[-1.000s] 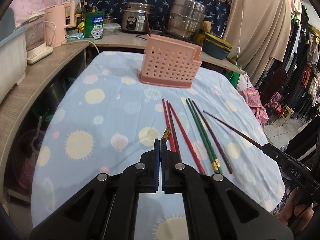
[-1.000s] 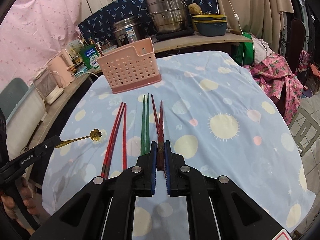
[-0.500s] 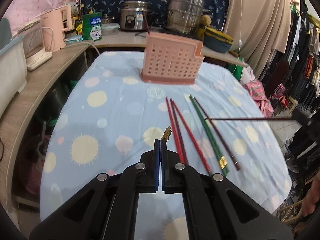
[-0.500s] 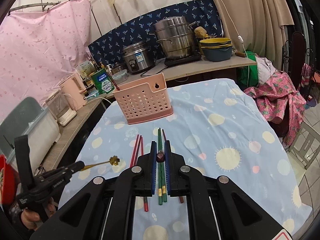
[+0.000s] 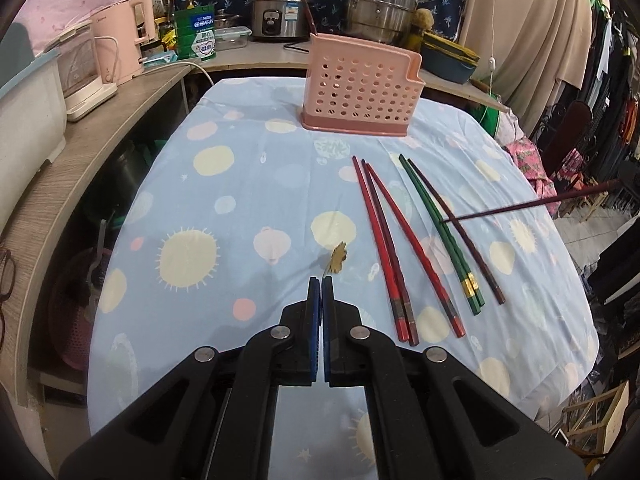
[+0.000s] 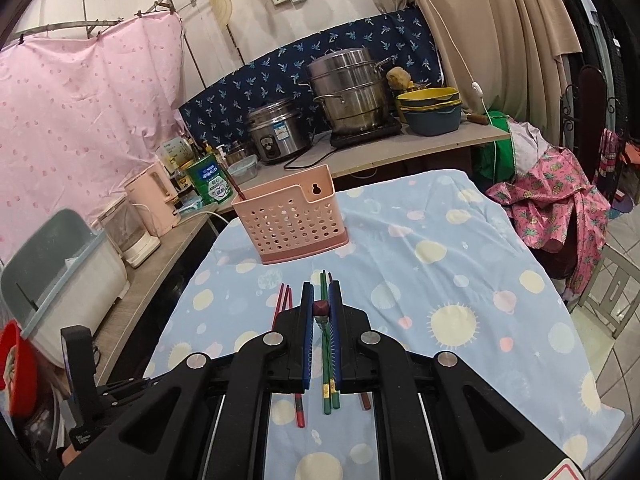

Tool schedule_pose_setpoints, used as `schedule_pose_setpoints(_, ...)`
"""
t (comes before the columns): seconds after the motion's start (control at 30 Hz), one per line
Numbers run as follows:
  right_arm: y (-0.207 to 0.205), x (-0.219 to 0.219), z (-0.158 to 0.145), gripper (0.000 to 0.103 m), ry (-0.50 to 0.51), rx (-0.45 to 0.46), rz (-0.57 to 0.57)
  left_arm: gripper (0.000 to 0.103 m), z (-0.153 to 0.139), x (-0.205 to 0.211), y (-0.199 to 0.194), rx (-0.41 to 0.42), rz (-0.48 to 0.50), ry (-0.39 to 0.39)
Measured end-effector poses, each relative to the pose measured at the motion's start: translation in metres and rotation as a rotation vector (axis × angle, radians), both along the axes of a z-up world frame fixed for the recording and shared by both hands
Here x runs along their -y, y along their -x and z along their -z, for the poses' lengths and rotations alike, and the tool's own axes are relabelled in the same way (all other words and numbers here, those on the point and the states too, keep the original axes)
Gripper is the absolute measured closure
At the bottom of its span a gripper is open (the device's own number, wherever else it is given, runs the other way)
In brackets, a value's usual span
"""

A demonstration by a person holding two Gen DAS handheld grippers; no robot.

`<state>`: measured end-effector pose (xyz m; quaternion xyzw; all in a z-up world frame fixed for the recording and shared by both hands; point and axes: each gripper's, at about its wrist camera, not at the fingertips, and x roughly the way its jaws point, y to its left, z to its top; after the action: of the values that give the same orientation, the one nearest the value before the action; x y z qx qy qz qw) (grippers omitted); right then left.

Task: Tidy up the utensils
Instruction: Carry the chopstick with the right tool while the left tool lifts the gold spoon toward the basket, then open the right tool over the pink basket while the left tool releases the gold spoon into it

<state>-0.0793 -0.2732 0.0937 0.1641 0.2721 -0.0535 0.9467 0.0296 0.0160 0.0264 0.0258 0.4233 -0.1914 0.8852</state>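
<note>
My left gripper point(image 5: 322, 280) is shut on the thin handle of a gold spoon with a flower-shaped bowl point(image 5: 339, 258), held over the table. My right gripper point(image 6: 321, 292) is shut on a dark red chopstick point(image 6: 321, 307), seen end-on; the same chopstick point(image 5: 528, 204) juts in from the right in the left wrist view, above the table. A pink perforated utensil basket point(image 5: 360, 88) stands at the table's far side, also in the right wrist view point(image 6: 292, 220), with one dark chopstick in it. Red chopsticks point(image 5: 384, 248), green chopsticks point(image 5: 440, 236) and one dark chopstick point(image 5: 460, 236) lie on the tablecloth.
The table has a blue cloth with pale circles point(image 5: 240, 184). A wooden counter point(image 5: 80, 128) runs along the left with a pink kettle point(image 5: 124, 40) and a white appliance. A rice cooker point(image 6: 276, 132) and steel steamer pot point(image 6: 348, 92) stand behind. Clothes hang at the right.
My right gripper has lifted the dark red chopstick off the table and risen high. My left gripper has held the gold spoon roughly in place.
</note>
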Motion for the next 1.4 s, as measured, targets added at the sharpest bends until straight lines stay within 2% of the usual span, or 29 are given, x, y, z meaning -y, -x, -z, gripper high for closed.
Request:
schedule_pose_setpoints(0.27, -0.002, -0.002, -0.010, 0.096, 0.008, 0.028, -0.008, 0.102, -0.036, 0.006, -0.010, 0.090, 0.005, 0.065)
schedule_pose_setpoints(0.53, -0.021, 0.011, -0.027, 0.096, -0.001, 0.078, 0.004, 0.102, -0.079, 0.021, -0.039, 0.184, 0.010, 0.126)
schedule_pose_setpoints(0.8, -0.072, 0.029, -0.050, 0.096, -0.019, 0.151, 0.019, 0.102, -0.135, 0.051, -0.086, 0.337, 0.009, 0.148)
schedule_pose_setpoints(0.97, -0.115, 0.042, -0.072, 0.096, -0.046, 0.230, 0.047, 0.102, -0.163, 0.067, -0.118, 0.438, -0.015, 0.152)
schedule_pose_setpoints(1.1, -0.146, 0.052, -0.088, 0.096, -0.051, 0.316, 0.082, 0.102, -0.173, 0.071, -0.148, 0.470, -0.040, 0.169)
schedule_pose_setpoints(1.27, -0.176, 0.065, -0.094, 0.096, -0.071, 0.411, 0.150, 0.102, -0.169, 0.076, -0.181, 0.478, -0.052, 0.162)
schedule_pose_setpoints(1.4, -0.205, 0.074, -0.090, 0.096, -0.075, 0.425, 0.192, 0.102, -0.160, 0.080, -0.202, 0.461, -0.050, 0.153)
